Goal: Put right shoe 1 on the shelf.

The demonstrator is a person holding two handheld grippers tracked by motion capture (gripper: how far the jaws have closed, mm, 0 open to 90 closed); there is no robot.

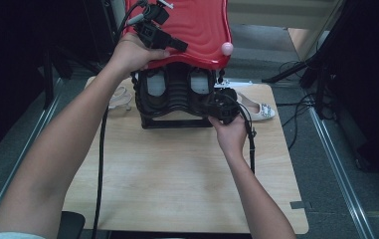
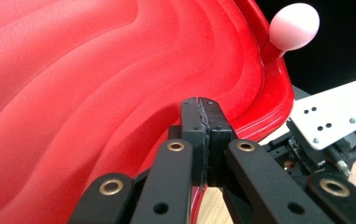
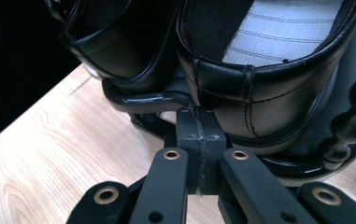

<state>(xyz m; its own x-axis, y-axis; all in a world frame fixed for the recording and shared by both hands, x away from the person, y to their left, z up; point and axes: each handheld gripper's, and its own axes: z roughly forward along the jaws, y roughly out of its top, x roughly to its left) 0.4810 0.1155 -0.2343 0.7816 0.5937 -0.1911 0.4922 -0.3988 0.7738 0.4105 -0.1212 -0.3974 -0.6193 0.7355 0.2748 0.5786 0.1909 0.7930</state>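
Left gripper (image 2: 205, 105): jaws closed on the rim of the red lid (image 2: 96, 84), which spreads from 9 to 1 o'clock.
Right gripper (image 3: 199, 114): jaws closed, empty; black shoes (image 3: 269, 84) at 12 o'clock, just beyond the tips.
Shoe box base (image 1: 149, 119): under the lid, on the wooden table (image 1: 177, 174).

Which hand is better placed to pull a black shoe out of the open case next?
Right. The right hand-held gripper, jaws shut, sits at the heel of a black shoe in the case's black tray. The left hand-held gripper is up at the raised red lid.
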